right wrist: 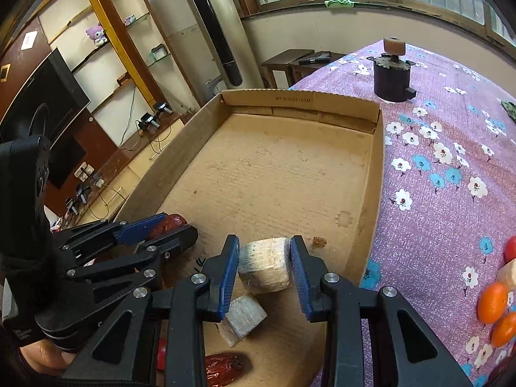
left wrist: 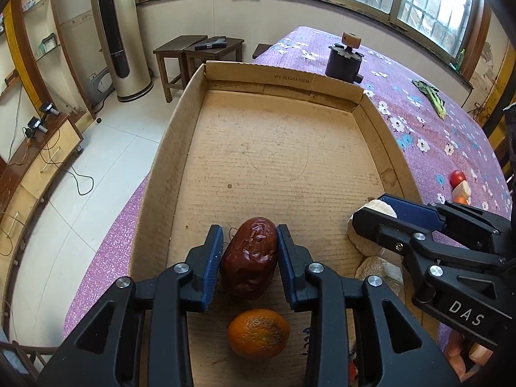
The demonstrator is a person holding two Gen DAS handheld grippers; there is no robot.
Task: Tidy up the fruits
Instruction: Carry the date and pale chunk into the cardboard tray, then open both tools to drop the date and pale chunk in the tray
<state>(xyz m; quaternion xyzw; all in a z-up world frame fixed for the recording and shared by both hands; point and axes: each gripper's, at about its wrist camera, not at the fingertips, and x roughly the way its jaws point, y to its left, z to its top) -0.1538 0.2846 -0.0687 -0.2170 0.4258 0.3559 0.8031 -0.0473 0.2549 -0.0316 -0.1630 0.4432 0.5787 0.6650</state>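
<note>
Ok: red date clamped between left gripper pads, over near end of cardboard box. Orange at 6 o'clock below it, left view only. Right gripper jaws pinch white chunk; second date at 6 o'clock, right view only.

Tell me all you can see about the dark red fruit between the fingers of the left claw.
The dark red fruit looks like a dried date: oval, wrinkled, glossy skin. It sits lengthwise between the blue pads of the left claw, which press its two sides. It is over the near end of the cardboard box, just beyond an orange. Whether it touches the floor is unclear.
</note>
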